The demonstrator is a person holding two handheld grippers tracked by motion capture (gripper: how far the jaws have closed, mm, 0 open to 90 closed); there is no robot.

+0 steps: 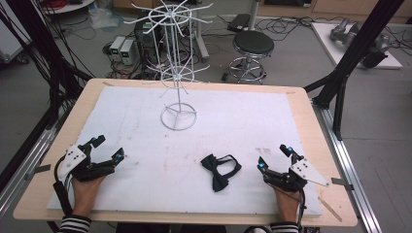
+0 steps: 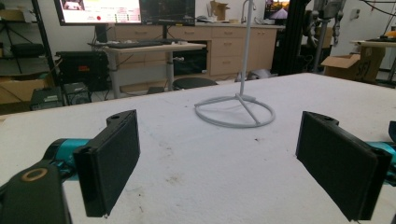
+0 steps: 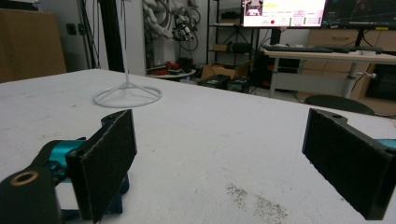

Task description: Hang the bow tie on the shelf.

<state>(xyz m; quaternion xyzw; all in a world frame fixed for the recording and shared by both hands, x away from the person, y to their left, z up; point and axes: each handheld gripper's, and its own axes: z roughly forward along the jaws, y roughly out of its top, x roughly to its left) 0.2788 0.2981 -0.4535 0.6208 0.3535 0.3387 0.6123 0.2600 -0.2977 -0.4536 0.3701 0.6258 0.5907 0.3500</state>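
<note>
We rest both hands at the near edge of a white foam-covered table (image 1: 145, 194). Our left gripper (image 1: 106, 149) and right gripper (image 1: 275, 156) both stand wide, with nothing between the jaws. A black bow tie (image 1: 219, 171) lies flat between them, nearer the right one, untouched. A white wire display rack (image 1: 178, 63) stands well beyond it, mid-table. Nothing seems begun; next, we judge, the right gripper must swing over to the bow tie and close on it.
</note>
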